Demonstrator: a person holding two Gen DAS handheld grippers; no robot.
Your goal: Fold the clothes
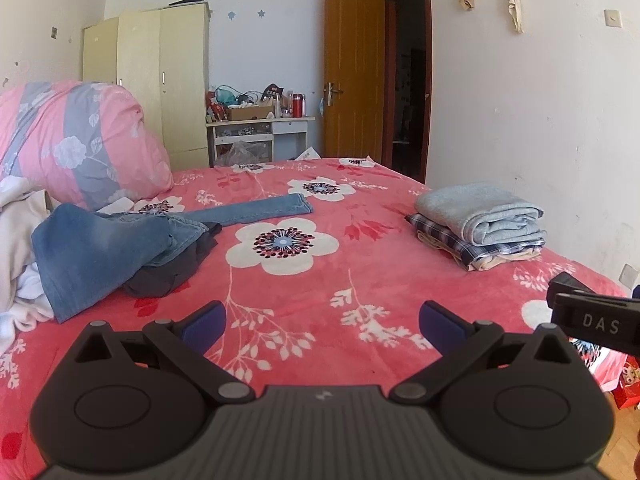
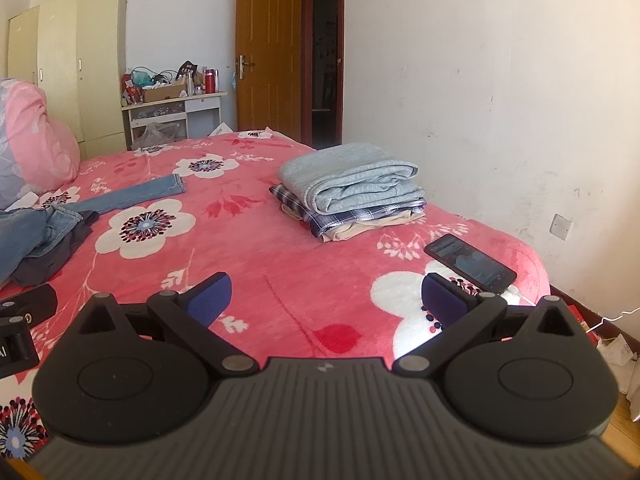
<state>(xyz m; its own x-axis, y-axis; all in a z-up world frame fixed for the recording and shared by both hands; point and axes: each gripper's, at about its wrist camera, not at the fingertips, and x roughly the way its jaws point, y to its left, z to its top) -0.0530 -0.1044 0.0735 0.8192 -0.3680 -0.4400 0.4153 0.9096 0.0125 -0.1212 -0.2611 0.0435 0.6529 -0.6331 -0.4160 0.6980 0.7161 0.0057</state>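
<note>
A pair of blue jeans lies crumpled at the left of the bed on a dark grey garment, one leg stretched toward the middle; it also shows in the right wrist view. A pile of white and cream clothes sits at the far left. A folded stack with a light blue top, a plaid piece and a beige piece rests at the right; it also shows in the right wrist view. My left gripper is open and empty above the bedspread. My right gripper is open and empty.
The red floral bedspread covers the bed. A pink and grey quilt is bundled at the back left. A phone lies near the bed's right edge. A wardrobe, cluttered desk and open door stand behind.
</note>
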